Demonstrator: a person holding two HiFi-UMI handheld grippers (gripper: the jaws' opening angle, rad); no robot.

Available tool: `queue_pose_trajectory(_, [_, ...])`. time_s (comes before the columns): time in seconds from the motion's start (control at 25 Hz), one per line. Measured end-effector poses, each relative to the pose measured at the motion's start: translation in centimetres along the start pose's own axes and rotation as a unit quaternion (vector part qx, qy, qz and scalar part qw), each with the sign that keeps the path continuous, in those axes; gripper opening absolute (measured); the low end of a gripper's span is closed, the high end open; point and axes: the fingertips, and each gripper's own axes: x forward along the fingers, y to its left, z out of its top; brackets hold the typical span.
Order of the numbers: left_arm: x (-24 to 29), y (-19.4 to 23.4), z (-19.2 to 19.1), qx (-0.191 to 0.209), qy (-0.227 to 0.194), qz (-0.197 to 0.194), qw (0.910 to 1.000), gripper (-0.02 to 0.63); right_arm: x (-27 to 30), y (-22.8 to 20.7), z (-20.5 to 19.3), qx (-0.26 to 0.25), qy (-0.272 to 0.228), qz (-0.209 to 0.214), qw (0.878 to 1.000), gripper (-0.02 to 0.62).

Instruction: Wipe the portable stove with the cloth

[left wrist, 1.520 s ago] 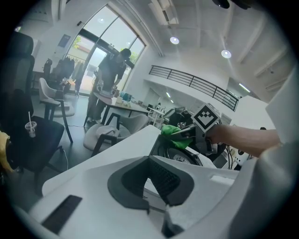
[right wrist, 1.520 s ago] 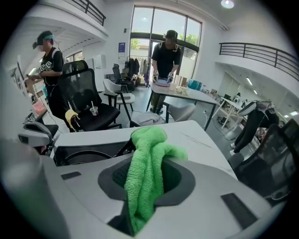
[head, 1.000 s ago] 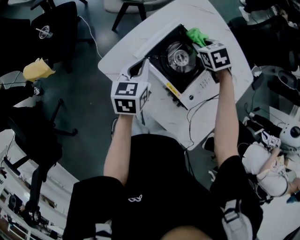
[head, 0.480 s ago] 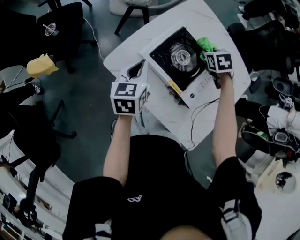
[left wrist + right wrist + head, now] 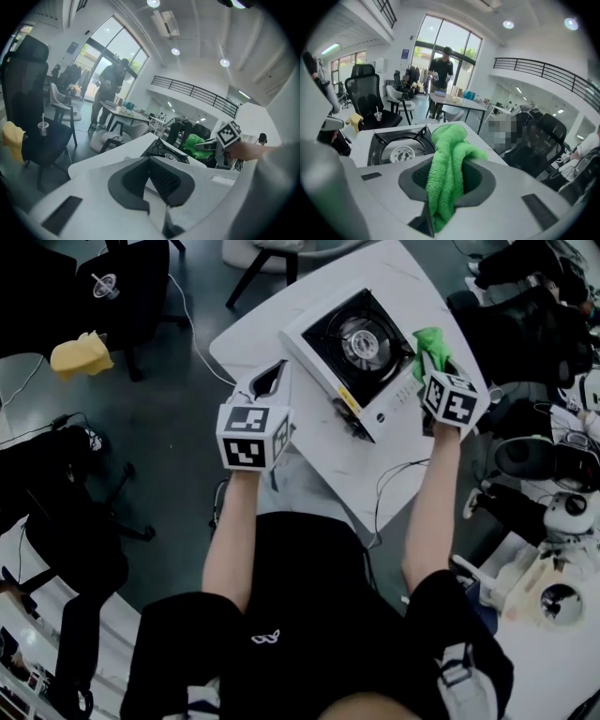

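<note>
One cloth, clamped in right tool, trails lengthwise beside stove.

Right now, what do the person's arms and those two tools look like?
The left tool and the right tool both have pale grey-white bodies with dark pads inside the jaws, ribbed on the left one. Each carries a white cube printed with black square markers. The person wears a black short-sleeved top, so the arms are bare below the sleeves.
</note>
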Motion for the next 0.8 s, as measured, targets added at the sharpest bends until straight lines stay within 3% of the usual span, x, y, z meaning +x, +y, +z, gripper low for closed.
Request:
queue_pose_trajectory(0.16, [-1.0,-1.7,-0.6,-0.001,-0.012,-0.004,0.9999,-0.003,-3.7,2.0,1.0,0.061,-0.092,0.038,0.993,0.072])
queue_pose_trajectory(0.36, [-2.2,-3.9,-0.1,0.012,-0.038,0.011,0.9991,-0.003,-6.7,4.2,2.0,0.1,-0.173,0.079,0.977,0.071])
queue_pose_trajectory(0.56, [-3.7,-8.7,1.1,0.035,-0.068,0.026,0.9967,-0.003,-11.8,4.7,2.3,0.153,-0.241,0.133,0.949,0.071])
queue_pose_trajectory(0.8, [-7.2,-16.1,3.2,0.074,-0.136,0.051,0.9867,-0.003,-18.5,3.7,2.0,0.164,-0.316,0.182,0.917,0.066])
